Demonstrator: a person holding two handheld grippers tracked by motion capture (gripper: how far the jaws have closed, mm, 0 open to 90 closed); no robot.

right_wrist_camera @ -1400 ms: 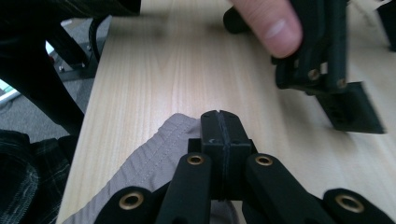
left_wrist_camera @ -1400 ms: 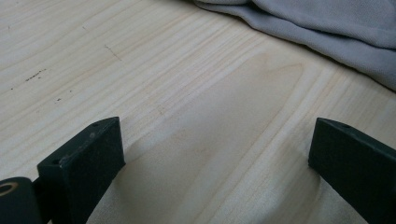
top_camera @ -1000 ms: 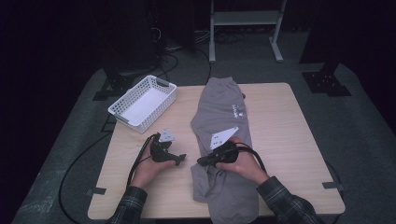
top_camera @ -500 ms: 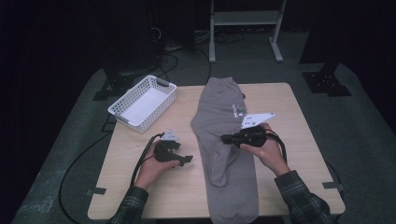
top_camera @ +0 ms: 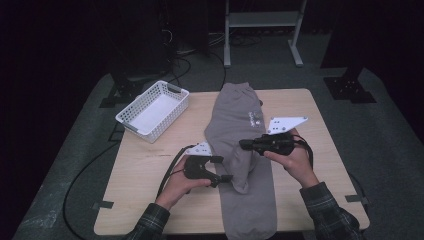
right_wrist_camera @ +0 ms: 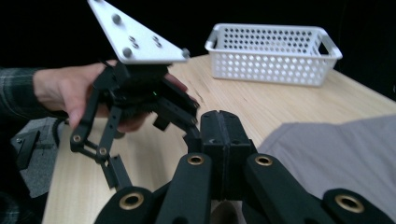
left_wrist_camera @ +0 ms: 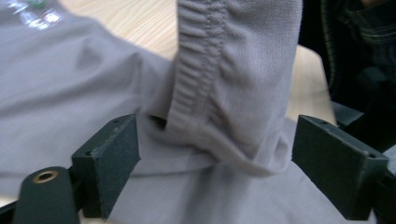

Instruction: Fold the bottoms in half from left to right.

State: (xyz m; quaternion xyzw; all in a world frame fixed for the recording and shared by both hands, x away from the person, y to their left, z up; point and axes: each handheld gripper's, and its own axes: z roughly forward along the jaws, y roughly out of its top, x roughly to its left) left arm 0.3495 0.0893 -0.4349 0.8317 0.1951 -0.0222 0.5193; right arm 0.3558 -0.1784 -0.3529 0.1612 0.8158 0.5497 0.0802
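A grey pair of sweatpants (top_camera: 245, 150) lies lengthwise down the middle of the wooden table (top_camera: 150, 200), its ribbed waistband end folded over and lifted above the rest of the cloth. The right gripper (top_camera: 243, 144) hovers over the garment's middle, pointing toward the person's left; its jaws are clenched together, pad against pad, and the right gripper view does not show clearly whether fabric is pinched between them, though the raised fold hangs right at its tips in the high view. The left gripper (top_camera: 226, 178) sits low at the garment's left edge, just beside the lifted fold. In the left gripper view its jaws stand wide apart with the ribbed waistband (left_wrist_camera: 224, 79) between them, neither pad pressing on the cloth; they have just been closing a little from their widest. A white perforated basket (top_camera: 154, 111) rests on the far left corner of the table, well apart from both hands.
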